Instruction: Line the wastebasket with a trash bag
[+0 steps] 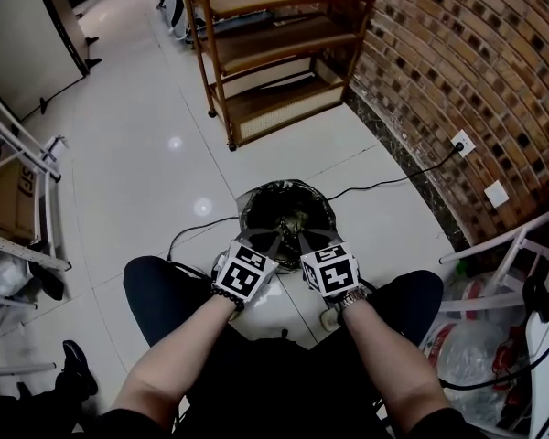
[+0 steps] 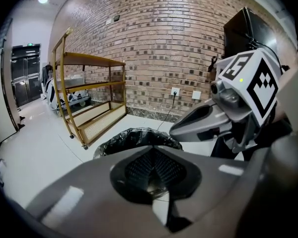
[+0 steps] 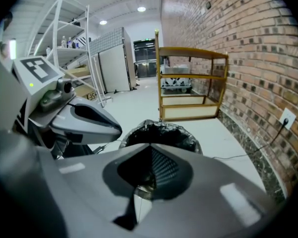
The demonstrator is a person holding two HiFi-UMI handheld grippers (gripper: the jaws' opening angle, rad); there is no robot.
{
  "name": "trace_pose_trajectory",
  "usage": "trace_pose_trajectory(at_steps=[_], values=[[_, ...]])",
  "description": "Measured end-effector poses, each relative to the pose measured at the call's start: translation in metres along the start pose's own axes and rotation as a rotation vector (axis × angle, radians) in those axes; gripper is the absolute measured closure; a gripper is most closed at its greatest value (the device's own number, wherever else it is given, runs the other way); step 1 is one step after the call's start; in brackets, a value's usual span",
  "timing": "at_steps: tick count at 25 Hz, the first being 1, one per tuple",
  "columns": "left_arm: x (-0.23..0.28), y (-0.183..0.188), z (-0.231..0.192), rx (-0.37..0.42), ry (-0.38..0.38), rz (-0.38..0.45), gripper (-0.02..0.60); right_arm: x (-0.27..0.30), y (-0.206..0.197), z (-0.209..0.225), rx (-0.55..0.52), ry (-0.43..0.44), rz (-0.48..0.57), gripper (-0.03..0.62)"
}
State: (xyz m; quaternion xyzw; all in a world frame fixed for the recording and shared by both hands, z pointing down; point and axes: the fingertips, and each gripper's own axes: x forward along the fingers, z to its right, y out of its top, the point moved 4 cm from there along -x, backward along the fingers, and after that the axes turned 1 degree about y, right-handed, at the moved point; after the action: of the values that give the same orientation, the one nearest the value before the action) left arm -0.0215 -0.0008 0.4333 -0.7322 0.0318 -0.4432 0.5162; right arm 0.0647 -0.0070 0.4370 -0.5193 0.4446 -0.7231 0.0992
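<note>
Head view: a person holds the left gripper [image 1: 271, 239] and right gripper [image 1: 304, 241] side by side at the near rim of the wastebasket [image 1: 288, 210], which stands on the white floor [image 1: 146, 163] with a black trash bag [image 1: 256, 198] draped over its rim. Left gripper view: jaws pressed together, nothing gripped. Right gripper view: jaws likewise closed and empty, the wastebasket just beyond.

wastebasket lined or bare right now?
Lined. A black trash bag drapes over the wastebasket rim wherever it shows.
</note>
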Motion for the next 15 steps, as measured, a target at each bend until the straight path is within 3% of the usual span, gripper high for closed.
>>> trace_pose_trajectory(at_steps=[15], values=[[-0.0107,-0.0022,0.0060,-0.006,0.018,0.013,0.578,-0.0075,-0.0008,-0.0085,-0.005,0.003,0.026,0.594]])
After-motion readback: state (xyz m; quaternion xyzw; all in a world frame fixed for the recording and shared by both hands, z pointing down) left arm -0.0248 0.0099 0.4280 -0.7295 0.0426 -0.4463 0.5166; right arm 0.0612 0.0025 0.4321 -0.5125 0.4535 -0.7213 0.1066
